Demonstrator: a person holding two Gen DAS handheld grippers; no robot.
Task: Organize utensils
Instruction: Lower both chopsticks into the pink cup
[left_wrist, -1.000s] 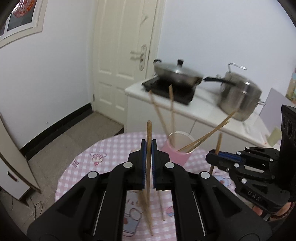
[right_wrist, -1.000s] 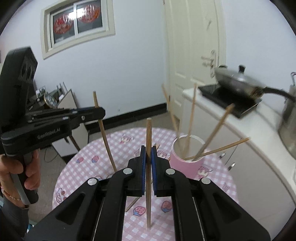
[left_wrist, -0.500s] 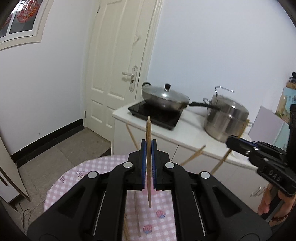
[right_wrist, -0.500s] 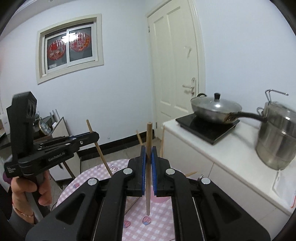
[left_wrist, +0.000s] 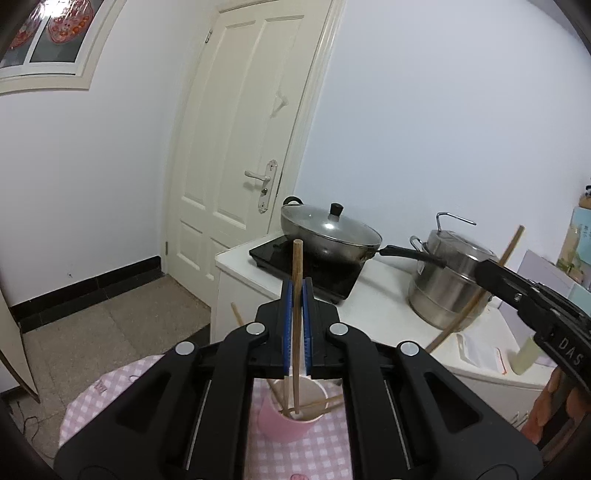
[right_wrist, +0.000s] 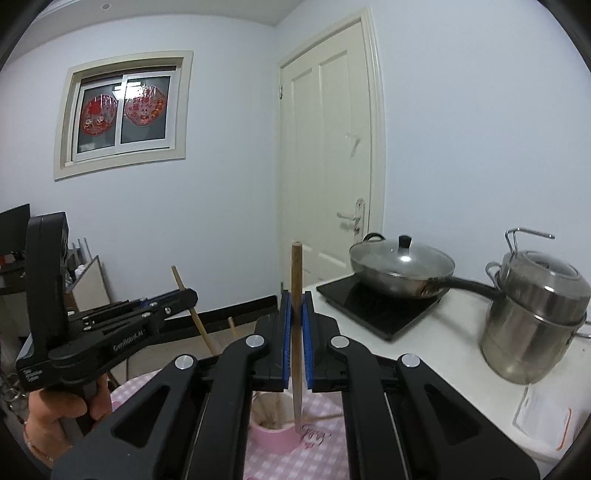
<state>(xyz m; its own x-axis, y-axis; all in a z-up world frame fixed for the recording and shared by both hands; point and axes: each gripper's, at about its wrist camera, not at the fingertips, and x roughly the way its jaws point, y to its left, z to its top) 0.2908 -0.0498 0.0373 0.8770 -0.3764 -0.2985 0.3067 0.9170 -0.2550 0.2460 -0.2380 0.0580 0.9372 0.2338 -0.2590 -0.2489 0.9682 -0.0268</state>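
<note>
My left gripper (left_wrist: 296, 291) is shut on a wooden chopstick (left_wrist: 297, 258) that stands upright between the blue pads. Its lower tip hangs over the mouth of the pink cup (left_wrist: 280, 424), which holds several chopsticks. My right gripper (right_wrist: 296, 299) is shut on another upright chopstick (right_wrist: 296, 266), whose lower end shows at the pink cup's (right_wrist: 273, 439) right rim. In the left wrist view the right gripper (left_wrist: 484, 271) reaches in from the right with its slanted chopstick (left_wrist: 469, 310). In the right wrist view the left gripper (right_wrist: 192, 295) comes in from the left.
The cup stands on a round table with a pink checked cloth (left_wrist: 92, 398). Behind it a white counter (left_wrist: 380, 288) carries a lidded wok (left_wrist: 328, 229) on a black hob and a steel pot (left_wrist: 447, 284). A cream door (left_wrist: 240, 155) is beyond. A hand (right_wrist: 55, 410) holds the left tool.
Both grippers have risen and tipped up with their chopsticks still clamped. The pink cup has dropped low in both views, and each chopstick's lower end now hangs at the cup's mouth.
</note>
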